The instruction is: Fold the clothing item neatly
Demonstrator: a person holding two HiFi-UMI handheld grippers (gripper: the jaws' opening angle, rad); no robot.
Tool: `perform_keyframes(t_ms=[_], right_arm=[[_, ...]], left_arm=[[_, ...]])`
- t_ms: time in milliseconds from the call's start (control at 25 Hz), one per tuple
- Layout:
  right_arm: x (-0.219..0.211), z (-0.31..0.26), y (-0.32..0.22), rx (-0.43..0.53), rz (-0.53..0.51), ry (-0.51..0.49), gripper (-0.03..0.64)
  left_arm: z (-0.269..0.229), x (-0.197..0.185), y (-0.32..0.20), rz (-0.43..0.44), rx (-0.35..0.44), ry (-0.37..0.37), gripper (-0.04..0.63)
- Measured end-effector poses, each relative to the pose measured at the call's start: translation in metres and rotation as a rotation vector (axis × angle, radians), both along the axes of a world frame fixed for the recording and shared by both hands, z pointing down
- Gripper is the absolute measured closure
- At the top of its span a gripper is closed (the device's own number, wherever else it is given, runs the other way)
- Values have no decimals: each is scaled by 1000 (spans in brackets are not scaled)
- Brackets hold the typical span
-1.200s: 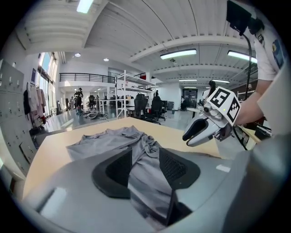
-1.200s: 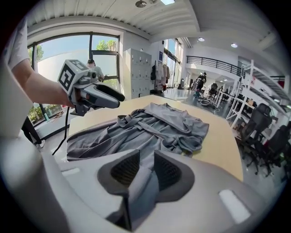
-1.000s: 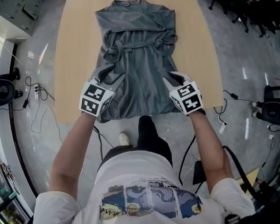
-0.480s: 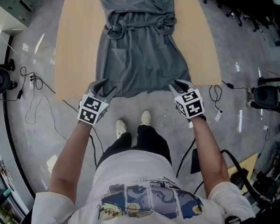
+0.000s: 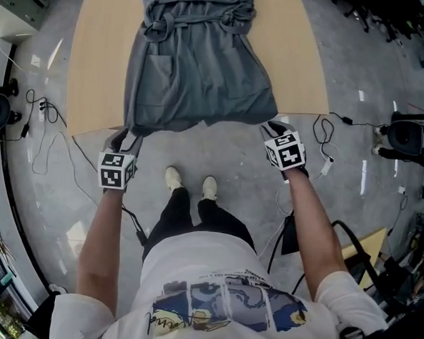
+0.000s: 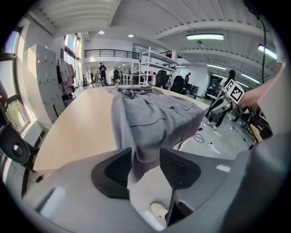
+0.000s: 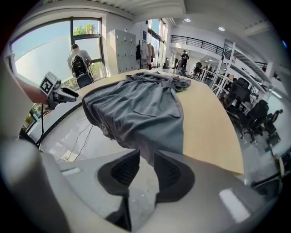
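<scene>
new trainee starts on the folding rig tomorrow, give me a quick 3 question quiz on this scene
1. True or false: the grey garment lies wholly on the table.
2. Which part of the garment is the right gripper shut on? A. the collar B. the tied belt C. a hem corner
3. How many grippers, counting the left gripper, hold the garment?

Key
1. False: its hem hangs past the table's near edge.
2. C
3. Two: one on each hem corner.
</scene>
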State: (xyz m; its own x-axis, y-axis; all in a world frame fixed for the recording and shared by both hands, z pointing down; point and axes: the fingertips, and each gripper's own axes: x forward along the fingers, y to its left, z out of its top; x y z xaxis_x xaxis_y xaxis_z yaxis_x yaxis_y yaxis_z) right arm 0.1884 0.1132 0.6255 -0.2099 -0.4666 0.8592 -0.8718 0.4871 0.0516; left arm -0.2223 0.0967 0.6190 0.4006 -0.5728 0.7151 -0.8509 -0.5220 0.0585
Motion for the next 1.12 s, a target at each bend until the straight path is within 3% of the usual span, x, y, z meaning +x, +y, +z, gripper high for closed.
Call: perform_keyframes(t_ms=[200,360,840,1120], right_arm=[[36,34,4,-50,22,7,529],[56,60,3,-98,23,5,482],[58,91,-21,-120,13,-91,445],[48,98,-32,-110,4,-127,445]], left_arm=[[33,-21,5,-115,-78,-34,365],[50,-26,7,-151,-120,-34,334],[80,-19,-9,-128,-209,-18,291],[88,-9,-26,-107,-202,31,291]])
